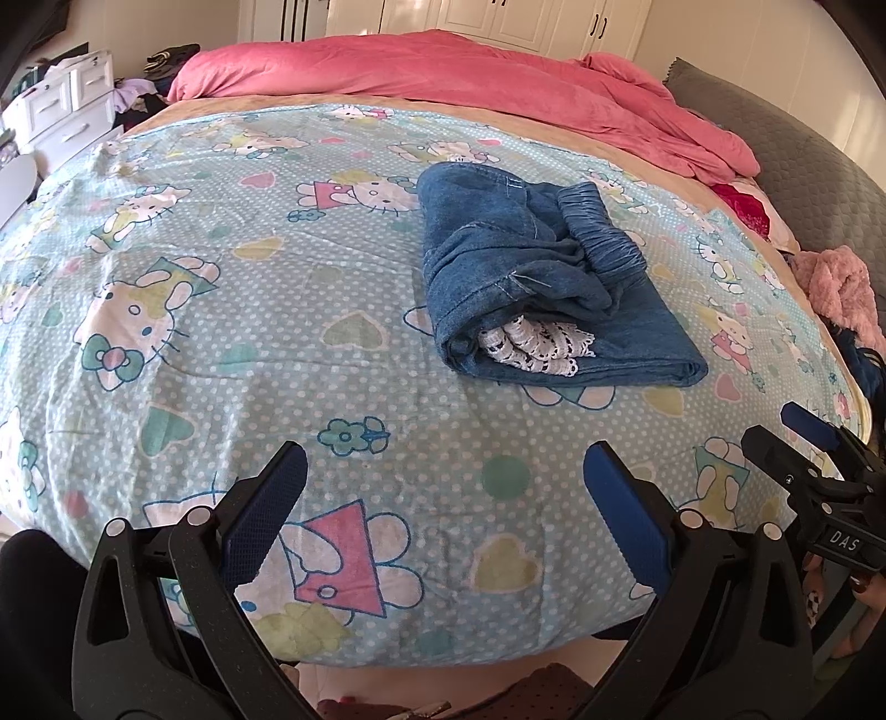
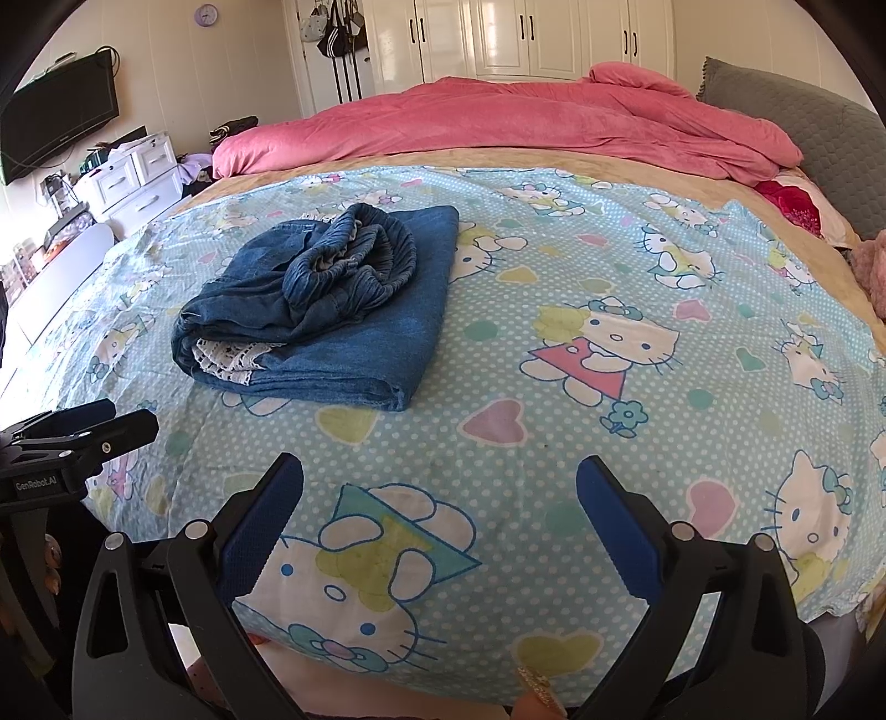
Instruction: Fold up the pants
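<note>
Fingers [image 1: 271, 498] of the left gripper [image 1: 446, 493], at the bottom of the left wrist view, stand spread apart and grasp nothing; those of the right gripper [image 2: 440, 504], at the bottom of its own view, are likewise released. Each hangs over the near edge of the bed [image 2: 637, 166], apart from the pants [image 1: 542, 277]. Folded into a blue denim bundle with white lace [image 1: 540, 346] showing at its open end, the pants lie right of centre in the left view and left of centre in the right view, on a pale blue cartoon-cat sheet [image 1: 221, 310]. A pink quilt [image 2: 498, 124] lies bunched across the upper part of both frames, a grey headboard [image 2: 803, 127] at upper right. White wardrobes [image 2: 531, 39] line the far wall; white drawers [image 2: 133, 183] and a wall television [image 2: 61, 122] occupy the upper left.
</note>
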Motion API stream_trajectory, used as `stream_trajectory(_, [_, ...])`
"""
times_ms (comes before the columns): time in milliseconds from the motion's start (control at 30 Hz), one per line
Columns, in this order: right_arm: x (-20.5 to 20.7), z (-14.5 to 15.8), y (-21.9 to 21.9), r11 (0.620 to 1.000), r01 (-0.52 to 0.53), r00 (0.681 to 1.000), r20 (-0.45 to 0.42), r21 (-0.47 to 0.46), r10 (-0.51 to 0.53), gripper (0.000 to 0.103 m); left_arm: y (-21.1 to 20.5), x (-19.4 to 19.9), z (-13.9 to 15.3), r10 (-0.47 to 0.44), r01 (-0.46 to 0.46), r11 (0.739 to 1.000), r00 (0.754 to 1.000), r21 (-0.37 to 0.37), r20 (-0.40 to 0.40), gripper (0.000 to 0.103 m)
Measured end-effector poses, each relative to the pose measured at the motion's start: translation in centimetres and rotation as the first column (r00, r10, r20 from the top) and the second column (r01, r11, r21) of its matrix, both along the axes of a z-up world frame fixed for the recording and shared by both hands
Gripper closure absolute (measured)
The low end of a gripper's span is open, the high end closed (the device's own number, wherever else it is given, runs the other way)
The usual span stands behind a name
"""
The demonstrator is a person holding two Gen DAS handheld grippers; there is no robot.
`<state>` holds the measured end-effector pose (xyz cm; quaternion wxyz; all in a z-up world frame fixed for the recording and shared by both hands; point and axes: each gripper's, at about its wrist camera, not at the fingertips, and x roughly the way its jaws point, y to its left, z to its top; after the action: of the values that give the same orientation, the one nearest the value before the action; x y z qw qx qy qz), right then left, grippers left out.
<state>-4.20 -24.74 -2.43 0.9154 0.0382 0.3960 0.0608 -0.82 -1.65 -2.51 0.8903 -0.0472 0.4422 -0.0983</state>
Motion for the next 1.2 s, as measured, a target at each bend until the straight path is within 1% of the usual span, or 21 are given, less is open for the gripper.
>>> stream_trajectory(267, [0.0, -0.1, -0.1, 1.000, 0.002, 1.000, -0.003, -0.003, -0.002, 0.004, 0.1, -0.1, 0.1, 0.001, -0.001, 1.000, 1.000, -0.003, 0.002, 0.009])
stream_trajectory(433, [-0.1, -0.3, -0.2, 1.000, 0.003, 1.000, -0.007, -0.004, -0.003, 0.004, -0.4, -0.2, 0.4, -0.007, 0.007, 1.000, 1.000, 0.031, 0.016, 0.009])
stream_trajectory(600, [-0.1, -0.4, -0.3, 1.000, 0.006, 1.000, -0.007, -0.006, -0.006, 0.004, -0.7, 0.0, 0.3, 0.003, -0.003, 0.998, 1.000, 0.059, 0.008, 0.009])
stream_trajectory(800, [0.0, -0.5, -0.4, 1.000, 0.012, 1.000, -0.011, -0.008, -0.012, 0.004, 0.1, 0.4, 0.3, 0.034, -0.034, 0.999, 0.999, 0.029, -0.003, 0.009])
stream_trajectory(933, [0.3, -0.5, -0.8, 1.000, 0.025, 1.000, -0.012, -0.009, -0.026, 0.004, 1.3, 1.0, 0.8, 0.033, -0.033, 0.999, 0.999, -0.025, 0.016, 0.009])
stream_trajectory(1000, [0.8, -0.6, -1.5, 0.999, 0.044, 0.999, -0.016, -0.008, -0.044, 0.004, 2.0, 1.6, 1.1, 0.053, -0.053, 0.999, 0.998, -0.014, 0.032, 0.009])
stream_trajectory(1100, [1.8, -0.4, -3.1, 0.996, 0.084, 0.996, -0.015, -0.017, -0.085, 0.004, 3.8, 3.8, 1.3, 0.108, -0.110, 0.993, 0.994, 0.050, 0.031, 0.009])
stream_trajectory(1167, [2.8, 0.1, -5.0, 0.991, 0.129, 0.992, -0.006, -0.021, -0.129, 0.004, 5.4, 5.3, 1.3, 0.141, -0.143, 0.987, 0.990, 0.074, 0.029, 0.009])
stream_trajectory(1200, [3.4, 0.4, -6.2, 0.988, 0.153, 0.988, 0.003, -0.028, -0.153, 0.004, 6.7, 6.6, 1.2, 0.173, -0.174, 0.980, 0.985, 0.097, 0.021, 0.009])
